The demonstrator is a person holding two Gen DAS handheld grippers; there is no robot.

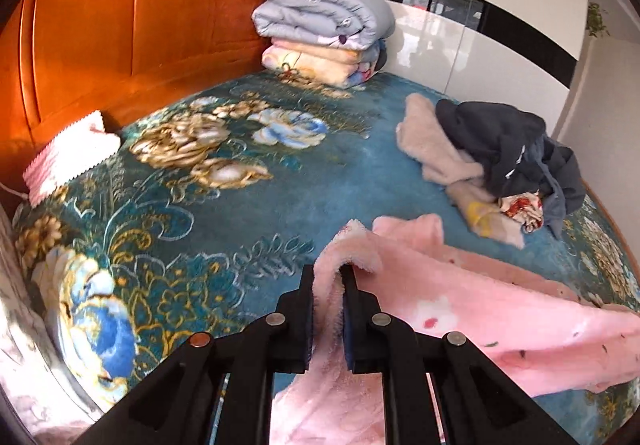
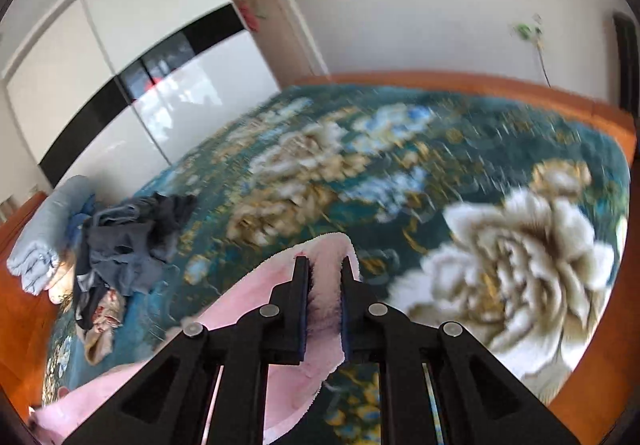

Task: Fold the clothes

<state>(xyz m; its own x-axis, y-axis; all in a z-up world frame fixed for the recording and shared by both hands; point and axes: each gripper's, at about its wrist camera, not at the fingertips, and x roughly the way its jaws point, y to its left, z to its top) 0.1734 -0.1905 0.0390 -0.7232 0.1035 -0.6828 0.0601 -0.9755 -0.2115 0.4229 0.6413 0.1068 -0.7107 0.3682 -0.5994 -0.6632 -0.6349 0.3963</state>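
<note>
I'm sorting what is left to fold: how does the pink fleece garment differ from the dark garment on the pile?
The pink fleece garment is pale, fluffy and flower-printed; the dark garment is navy and plain. The pink one is stretched between the left gripper and right gripper; the dark one lies crumpled and unheld on a beige fleece piece. Both are unfolded.
</note>
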